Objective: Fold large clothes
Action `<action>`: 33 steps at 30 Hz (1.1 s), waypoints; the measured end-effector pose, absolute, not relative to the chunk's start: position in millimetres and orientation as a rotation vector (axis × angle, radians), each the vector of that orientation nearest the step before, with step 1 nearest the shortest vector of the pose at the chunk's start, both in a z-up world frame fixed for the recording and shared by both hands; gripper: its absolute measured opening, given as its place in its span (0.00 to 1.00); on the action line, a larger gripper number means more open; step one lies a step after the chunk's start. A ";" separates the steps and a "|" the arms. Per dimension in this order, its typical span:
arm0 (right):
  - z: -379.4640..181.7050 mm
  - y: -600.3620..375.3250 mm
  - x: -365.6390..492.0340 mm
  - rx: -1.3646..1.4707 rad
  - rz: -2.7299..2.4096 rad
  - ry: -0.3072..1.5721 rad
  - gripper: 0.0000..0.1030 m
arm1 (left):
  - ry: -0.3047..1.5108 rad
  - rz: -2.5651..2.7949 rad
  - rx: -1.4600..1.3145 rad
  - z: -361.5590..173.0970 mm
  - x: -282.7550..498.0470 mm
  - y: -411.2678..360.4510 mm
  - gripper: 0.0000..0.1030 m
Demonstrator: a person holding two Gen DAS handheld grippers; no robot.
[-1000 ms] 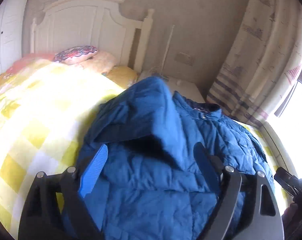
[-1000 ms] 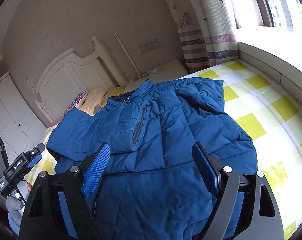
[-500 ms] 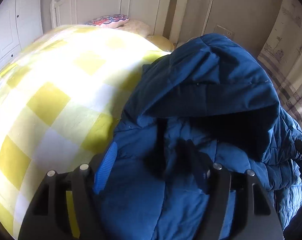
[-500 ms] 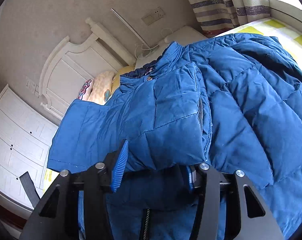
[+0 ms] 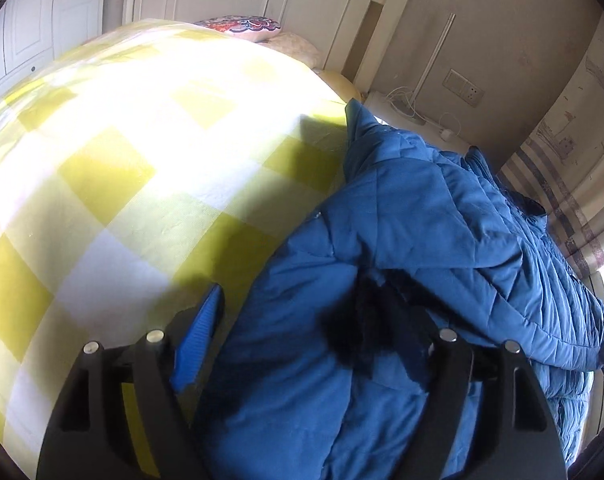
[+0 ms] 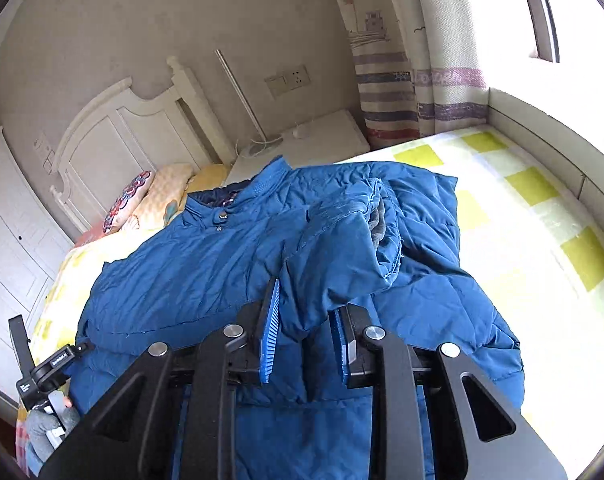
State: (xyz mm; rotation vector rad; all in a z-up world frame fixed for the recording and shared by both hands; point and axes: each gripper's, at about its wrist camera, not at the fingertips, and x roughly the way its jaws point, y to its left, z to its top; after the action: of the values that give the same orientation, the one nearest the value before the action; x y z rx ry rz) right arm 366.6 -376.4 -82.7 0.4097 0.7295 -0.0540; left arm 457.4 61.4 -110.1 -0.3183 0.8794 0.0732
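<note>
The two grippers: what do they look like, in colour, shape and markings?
Both the left gripper and the right gripper have matte black angular frames with slot cut-outs and silver round bolt heads. The jaws carry ribbed bright-blue pads. No cables or markings show on them.

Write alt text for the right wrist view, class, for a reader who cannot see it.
The right gripper is shut on a sleeve of a blue padded jacket, lifting it over the jacket's body. The jacket lies on a bed with a yellow-and-white checked cover. A white headboard, pillows and a striped curtain lie beyond.
</note>
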 end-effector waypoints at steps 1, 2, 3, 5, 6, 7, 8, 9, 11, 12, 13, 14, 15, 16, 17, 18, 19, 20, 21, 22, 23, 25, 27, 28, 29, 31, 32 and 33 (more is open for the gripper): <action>-88.4 -374.9 365.8 0.416 -0.054 0.742 0.24 | 0.880 0.075 -0.317 -109.9 457.3 61.4 0.77; -92.6 -373.7 364.8 0.432 -0.051 0.754 0.24 | 0.880 0.075 -0.318 -110.4 458.9 62.5 0.77; -93.2 -375.5 361.6 0.452 -0.066 0.764 0.26 | 0.879 0.075 -0.319 -110.0 458.5 62.0 0.77; -84.7 -379.8 346.6 0.474 -0.174 0.733 0.38 | 0.875 0.077 -0.324 -109.5 457.2 61.6 0.77; -74.9 -376.9 336.9 0.435 -0.259 0.681 0.38 | 0.874 0.078 -0.326 -109.6 457.0 61.7 0.77; -62.3 -370.6 330.7 0.367 -0.310 0.618 0.39 | 0.874 0.079 -0.327 -109.9 456.9 61.6 0.77; -51.5 -362.2 330.2 0.304 -0.302 0.576 0.39 | 0.874 0.079 -0.327 -109.9 456.9 61.7 0.77; -44.0 -352.9 335.8 0.251 -0.264 0.568 0.39 | 0.873 0.081 -0.326 -109.7 457.6 60.9 0.77; -37.5 -335.4 353.6 0.163 -0.198 0.588 0.39 | 0.870 0.082 -0.325 -109.5 456.9 61.0 0.78; -39.6 -330.6 364.6 0.139 -0.171 0.610 0.39 | 0.869 0.082 -0.328 -109.5 456.2 60.6 0.78; -45.9 -328.2 376.1 0.120 -0.175 0.646 0.39 | 0.866 0.080 -0.336 -109.1 455.5 61.9 0.78; -55.5 -328.8 386.7 0.110 -0.192 0.688 0.39 | 0.859 0.080 -0.346 -107.9 453.1 63.8 0.78; -68.8 -331.4 396.9 0.110 -0.199 0.745 0.39 | 0.845 0.086 -0.346 -104.3 448.3 66.0 0.77; -82.9 -333.8 405.1 0.109 -0.192 0.805 0.39 | 0.810 0.107 -0.341 -97.0 438.9 67.6 0.76; -91.6 -334.6 407.7 0.096 -0.182 0.821 0.39 | 0.749 0.140 -0.335 -85.4 425.6 68.8 0.74; -94.7 -333.1 405.8 0.076 -0.174 0.812 0.39 | 0.672 0.169 -0.327 -71.0 411.1 68.5 0.74; -94.2 -332.7 404.3 0.070 -0.167 0.816 0.40 | 0.600 0.171 -0.316 -55.9 400.0 65.6 0.75; -90.5 -333.4 403.0 0.076 -0.163 0.824 0.40 | 0.548 0.158 -0.297 -41.3 394.8 60.1 0.77; -82.8 -334.6 401.3 0.090 -0.163 0.813 0.39 | 0.520 0.131 -0.274 -27.9 395.9 51.5 0.78; -72.1 -335.9 400.4 0.106 -0.163 0.778 0.39 | 0.516 0.088 -0.246 -16.4 404.2 40.2 0.83; -60.0 -335.5 401.3 0.117 -0.163 0.738 0.39 | 0.534 0.031 -0.222 -7.4 417.9 26.7 0.87; -41.8 -334.5 415.0 0.130 -0.142 0.689 0.42 | 0.618 -0.072 -0.197 -2.7 458.8 -1.7 0.90; -41.3 -330.3 441.5 0.090 -0.146 0.721 0.46 | 0.727 -0.069 -0.128 -15.5 504.7 -30.4 0.90; -48.0 -329.2 454.3 0.061 -0.164 0.758 0.47 | 0.777 -0.060 -0.097 -27.6 523.0 -41.3 0.90; -57.2 -329.9 464.0 0.047 -0.174 0.793 0.47 | 0.813 -0.056 -0.077 -40.3 538.3 -48.2 0.89; -79.4 -332.4 474.2 0.026 -0.178 0.858 0.47 | 0.878 -0.024 -0.023 -68.0 558.7 -56.2 0.89; -89.3 -333.3 474.6 0.008 -0.172 0.865 0.47 | 0.914 -0.021 0.003 -83.8 564.8 -57.9 0.90; -95.7 -333.2 472.5 -0.006 -0.156 0.847 0.50 | 0.920 -0.023 0.028 -98.3 564.9 -56.8 0.92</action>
State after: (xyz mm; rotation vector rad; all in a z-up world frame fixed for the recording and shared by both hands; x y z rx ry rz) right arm 472.5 -333.2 -95.7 -0.0057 0.8472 -0.1560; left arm 564.9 -56.8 -98.3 0.0276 0.9201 -0.0231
